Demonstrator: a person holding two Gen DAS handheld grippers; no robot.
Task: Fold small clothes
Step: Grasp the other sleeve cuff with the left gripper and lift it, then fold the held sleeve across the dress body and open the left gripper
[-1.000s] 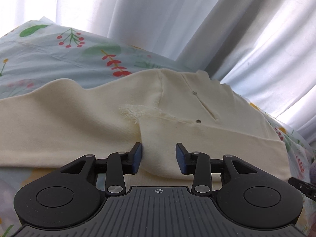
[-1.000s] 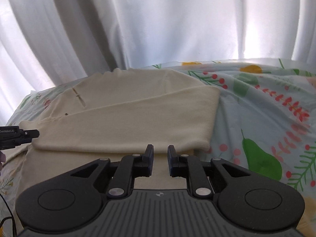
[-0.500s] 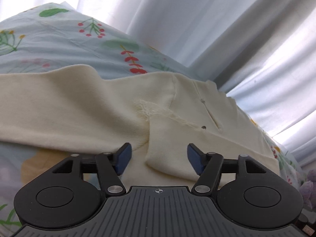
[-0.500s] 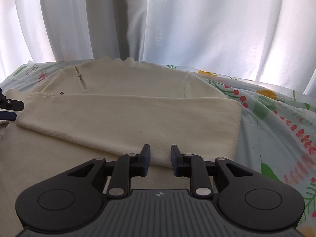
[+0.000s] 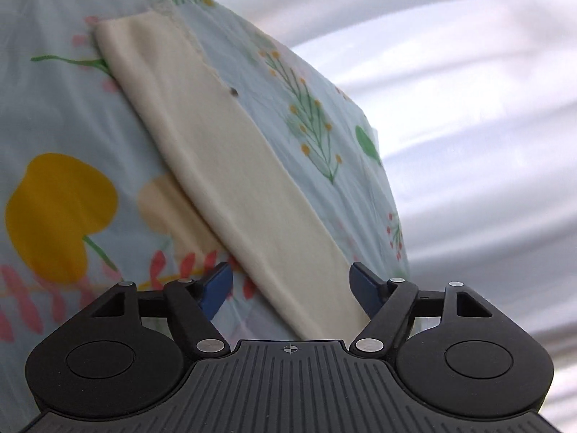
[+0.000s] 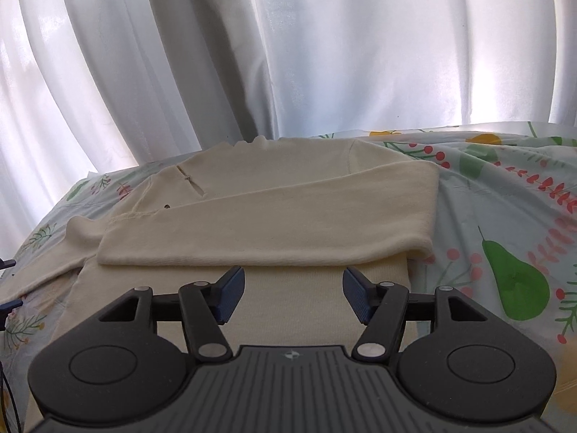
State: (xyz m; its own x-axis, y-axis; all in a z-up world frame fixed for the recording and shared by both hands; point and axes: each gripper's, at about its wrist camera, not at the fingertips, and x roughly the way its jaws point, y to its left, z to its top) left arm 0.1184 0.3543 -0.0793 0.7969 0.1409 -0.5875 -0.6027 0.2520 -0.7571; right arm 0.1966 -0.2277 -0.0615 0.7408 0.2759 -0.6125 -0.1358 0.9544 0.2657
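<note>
A cream knit top [image 6: 281,180] lies flat on the floral cloth, with its right sleeve [image 6: 267,231] folded across the chest. My right gripper [image 6: 291,294] is open and empty just above the garment's lower body, in front of the folded sleeve. In the left wrist view the other sleeve [image 5: 230,166] stretches out as a long cream strip across the cloth. My left gripper [image 5: 290,287] is open and empty, with the near end of that sleeve between its fingers.
The floral cloth [image 6: 505,216] covers the surface, with a green pear print at the right. White curtains [image 6: 288,54] hang close behind. The cloth's edge [image 5: 382,166] drops off at the right in the left wrist view.
Both grippers opened wide. The left gripper swung left from the chest to the outstretched sleeve. The right gripper let go of the folded sleeve and drew back a little.
</note>
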